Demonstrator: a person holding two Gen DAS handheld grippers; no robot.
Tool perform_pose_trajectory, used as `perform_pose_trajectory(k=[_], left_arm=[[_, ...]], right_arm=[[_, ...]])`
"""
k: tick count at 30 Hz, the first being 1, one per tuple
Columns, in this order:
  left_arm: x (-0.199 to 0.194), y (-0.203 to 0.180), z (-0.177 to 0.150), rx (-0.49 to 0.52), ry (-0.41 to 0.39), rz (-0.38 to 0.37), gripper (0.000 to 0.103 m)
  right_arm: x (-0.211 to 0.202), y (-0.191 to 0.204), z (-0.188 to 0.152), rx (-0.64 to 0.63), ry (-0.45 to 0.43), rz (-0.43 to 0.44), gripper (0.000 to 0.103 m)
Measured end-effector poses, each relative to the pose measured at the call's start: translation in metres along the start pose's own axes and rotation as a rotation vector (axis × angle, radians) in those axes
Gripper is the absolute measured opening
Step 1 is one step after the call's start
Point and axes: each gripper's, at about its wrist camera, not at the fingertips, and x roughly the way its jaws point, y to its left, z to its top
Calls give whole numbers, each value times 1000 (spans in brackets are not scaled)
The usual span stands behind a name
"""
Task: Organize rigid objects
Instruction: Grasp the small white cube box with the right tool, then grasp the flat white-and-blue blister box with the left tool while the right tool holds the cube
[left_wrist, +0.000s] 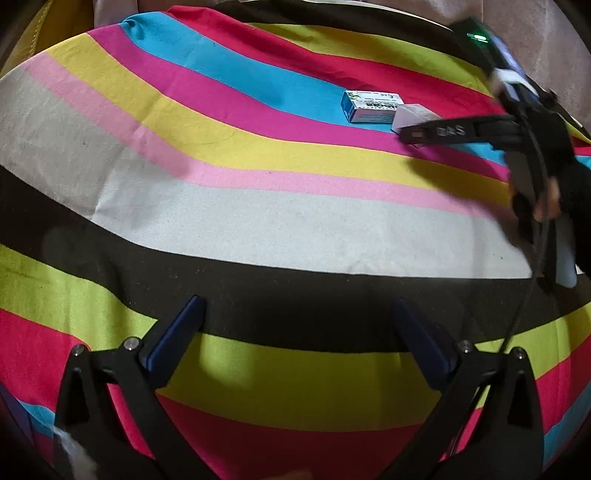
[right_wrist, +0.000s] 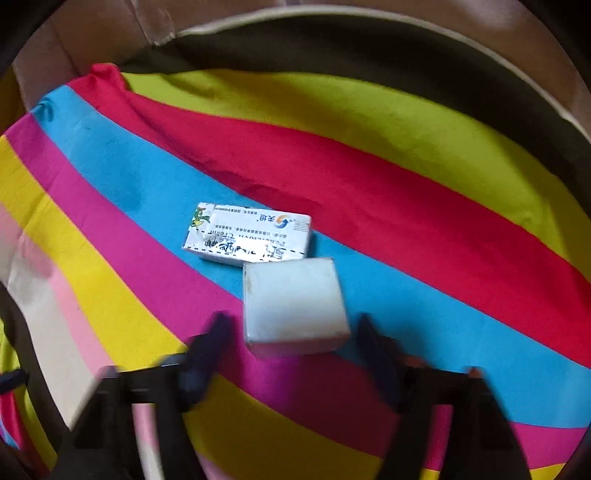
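Note:
Two small boxes lie side by side on the blue stripe of a striped cloth (right_wrist: 369, 177). One is a printed white and blue carton (right_wrist: 251, 232), the other a plain white box (right_wrist: 291, 295) touching its near corner. My right gripper (right_wrist: 293, 328) straddles the near end of the white box, with a narrow gap showing on each side, so it stands open; the fingers are blurred. In the left wrist view the carton (left_wrist: 371, 105) and white box (left_wrist: 413, 112) sit at the far right, one right finger (left_wrist: 443, 133) across the white box. My left gripper (left_wrist: 299, 306) hangs open over the black stripe, holding nothing.
The cloth (left_wrist: 258, 221) covers the whole work surface in wide coloured stripes. A brown cardboard wall (right_wrist: 92, 40) rises behind its far edge. A person's hand (left_wrist: 550, 199) holds the right gripper's handle at the right edge, with a cable trailing down.

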Motion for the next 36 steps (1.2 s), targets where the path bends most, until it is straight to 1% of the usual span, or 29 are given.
perform_pose_trajectory(k=[2, 4, 5, 7, 9, 11, 15, 16, 20, 23, 24, 25, 26, 27, 28, 29, 30, 32, 34, 36], left_arm=[[0, 0, 1, 2, 8, 0, 103], [3, -1, 5, 6, 20, -1, 103], [7, -3, 10, 23, 29, -14, 103], [20, -8, 31, 76, 45, -33, 103], [36, -13, 56, 116, 35, -36, 103], [57, -21, 82, 163, 46, -82, 103], [99, -41, 138, 266, 45, -162, 103], [106, -48, 150, 303, 40, -165, 103], [120, -71, 176, 440, 13, -147, 103], [124, -83, 183, 497, -3, -156, 102], [125, -84, 184, 494, 0, -179, 89], [124, -82, 185, 458, 19, -242, 76], [123, -80, 185, 426, 37, -289, 53], [119, -79, 182, 392, 32, -281, 36], [113, -78, 176, 380, 17, -239, 31], [107, -77, 168, 357, 17, -221, 26], [101, -73, 161, 327, 22, -214, 24], [85, -62, 142, 249, 19, -209, 24], [63, -48, 114, 178, 5, -222, 24], [52, -43, 100, 172, -15, -220, 24]], right_arm=[[-9, -5, -9, -1, 6, 19, 46], [-23, -12, -24, 0, 7, 6, 46], [-30, -16, -33, 4, 16, -3, 46], [-45, -25, -52, 23, 19, -10, 46], [-58, -29, -67, 30, 22, -19, 46], [-68, -33, -79, 50, 12, -21, 47], [-76, -36, -86, 71, -10, -27, 47], [-73, -40, -84, 74, -13, -30, 47], [-76, -33, -86, 77, -35, -37, 48], [-71, -35, -83, 81, -36, -31, 48], [-66, -34, -79, 79, -35, -33, 48], [-65, -33, -78, 78, -34, -35, 48], [-64, -32, -77, 78, -34, -35, 48], [-65, -33, -79, 79, -35, -33, 48], [-65, -33, -80, 81, -35, -31, 48], [-66, -33, -80, 83, -36, -29, 48], [-66, -34, -80, 84, -36, -27, 48], [-66, -35, -80, 89, -38, -22, 48], [-64, -35, -79, 93, -39, -16, 48], [-61, -36, -77, 96, -39, -12, 48]])
